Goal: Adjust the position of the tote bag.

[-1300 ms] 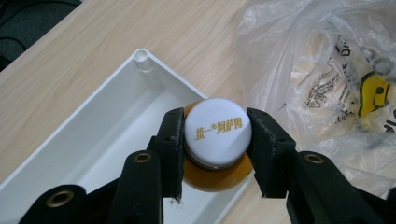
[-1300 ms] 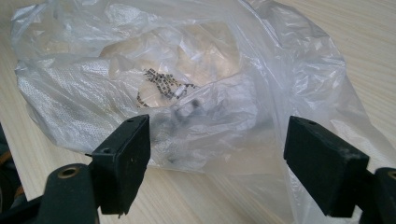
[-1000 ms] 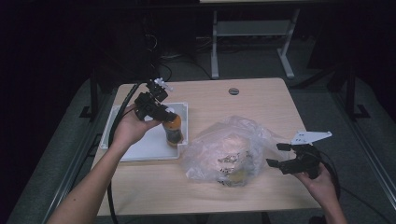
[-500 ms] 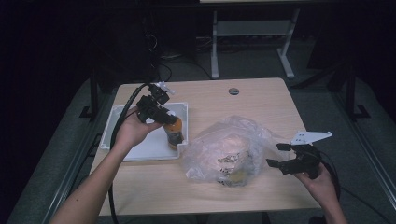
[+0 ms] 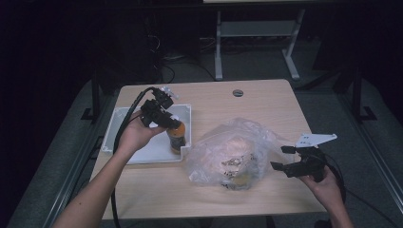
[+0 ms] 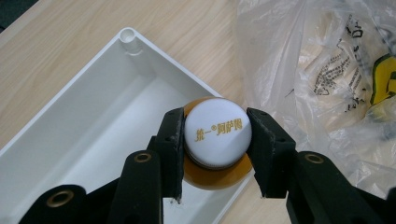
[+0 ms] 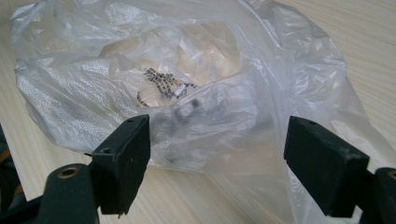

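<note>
An orange bottle [image 5: 177, 137] with a white printed cap [image 6: 215, 133] stands upright in the near right corner of a white tray [image 5: 142, 154]. My left gripper [image 5: 172, 125] comes down on it from above, and in the left gripper view its pads [image 6: 173, 140] press on both sides of the cap. A crumpled clear plastic bag [image 5: 233, 152] with packaged items inside lies at the middle of the table, just right of the tray. My right gripper [image 5: 279, 157] hovers at the bag's right edge, open wide with nothing between its jaws; the bag [image 7: 187, 84] lies just beyond them.
The wooden table [image 5: 214, 102] has a round grommet [image 5: 238, 92] near its far edge. A metal frame [image 5: 256, 33] stands on the floor beyond the table. The left gripper's black cable [image 5: 130, 111] loops over the tray's left side. Bare wood lies in front of the tray and bag.
</note>
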### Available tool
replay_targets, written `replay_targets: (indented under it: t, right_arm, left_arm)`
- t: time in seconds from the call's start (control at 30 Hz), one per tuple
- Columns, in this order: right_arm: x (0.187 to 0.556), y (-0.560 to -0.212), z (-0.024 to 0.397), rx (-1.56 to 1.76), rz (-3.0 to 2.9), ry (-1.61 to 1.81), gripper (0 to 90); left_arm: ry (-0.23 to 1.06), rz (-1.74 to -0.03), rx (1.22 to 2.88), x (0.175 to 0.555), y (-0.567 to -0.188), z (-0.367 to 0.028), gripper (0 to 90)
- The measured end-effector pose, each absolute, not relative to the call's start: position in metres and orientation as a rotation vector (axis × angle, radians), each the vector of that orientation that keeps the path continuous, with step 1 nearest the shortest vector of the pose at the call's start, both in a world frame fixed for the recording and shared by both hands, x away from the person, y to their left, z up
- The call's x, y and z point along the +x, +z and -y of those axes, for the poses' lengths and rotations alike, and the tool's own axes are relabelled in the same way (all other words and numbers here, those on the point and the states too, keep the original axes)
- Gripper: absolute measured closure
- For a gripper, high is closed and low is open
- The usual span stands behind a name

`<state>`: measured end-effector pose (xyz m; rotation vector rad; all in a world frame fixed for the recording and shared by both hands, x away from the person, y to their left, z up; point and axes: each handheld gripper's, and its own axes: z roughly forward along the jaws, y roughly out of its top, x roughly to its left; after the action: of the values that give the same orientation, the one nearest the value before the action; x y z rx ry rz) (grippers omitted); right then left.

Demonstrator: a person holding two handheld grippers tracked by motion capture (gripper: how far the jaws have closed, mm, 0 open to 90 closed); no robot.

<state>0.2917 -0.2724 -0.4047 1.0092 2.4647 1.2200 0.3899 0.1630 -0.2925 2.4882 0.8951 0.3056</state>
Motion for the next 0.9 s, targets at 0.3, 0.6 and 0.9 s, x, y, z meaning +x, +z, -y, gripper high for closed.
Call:
replay_targets:
  t: [0.3, 0.6, 0.9]
  right_arm:
    - [0.2912, -0.4041, 0.2731, 1.013, -2.462, 1.223, 22.4]
    - [0.2916, -0.4044, 0.2726, 1.007, -2.464, 1.220, 22.4]
    - [0.2916, -0.4041, 0.2726, 1.006, -2.464, 1.223, 22.5]
  left_arm:
    - [0.305, -0.886, 2.504, 0.3905, -0.2958, -0.1606, 59.4]
    - [0.297, -0.888, 2.510, 0.3916, -0.2979, -0.1597, 59.4]
    - [0.286, -0.896, 2.524, 0.3915, -0.3018, -0.1573, 59.4]
